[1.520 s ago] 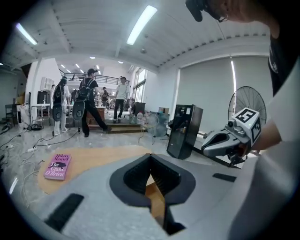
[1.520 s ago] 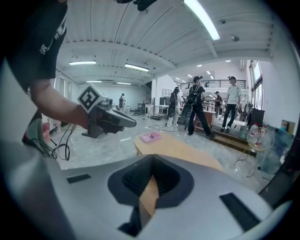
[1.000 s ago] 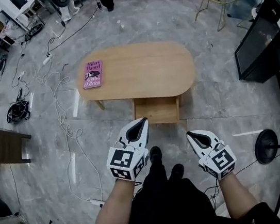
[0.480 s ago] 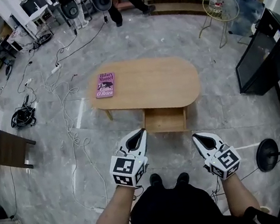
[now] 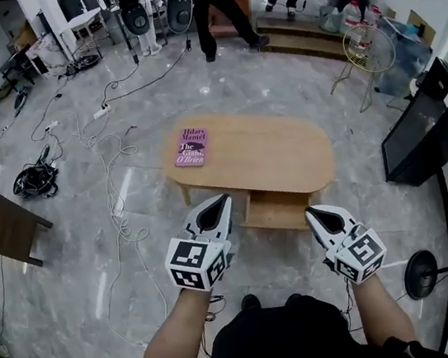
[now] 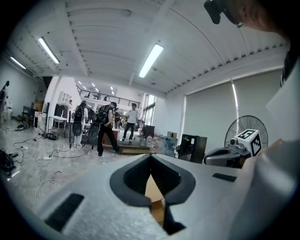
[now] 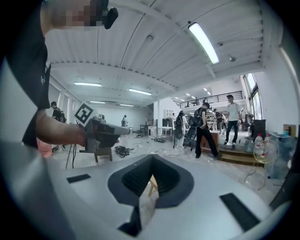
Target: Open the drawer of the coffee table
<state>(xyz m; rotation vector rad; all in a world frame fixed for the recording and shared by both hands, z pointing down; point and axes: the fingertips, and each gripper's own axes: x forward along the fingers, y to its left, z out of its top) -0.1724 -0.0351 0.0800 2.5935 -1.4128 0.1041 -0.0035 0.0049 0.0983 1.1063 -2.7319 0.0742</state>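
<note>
Grey stone floor; coffee table (image 5: 274,154) with its drawer (image 5: 277,210) jutting toward the person.
Left gripper (image 5: 223,201) and right gripper (image 5: 311,215) both closed, empty, well short of it; pull further only straight and level.

Coffee table (image 5: 279,153) is finished in light wood, book (image 5: 191,147) is covered in purple. Left gripper (image 5: 224,199) and right gripper (image 5: 310,212) are shelled white, lined black, tagged with black-and-white squares.

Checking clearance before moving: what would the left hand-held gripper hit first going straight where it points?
Likely nothing close: the left hand-held gripper aims above the coffee table, toward open floor, though depth is unclear.
</note>
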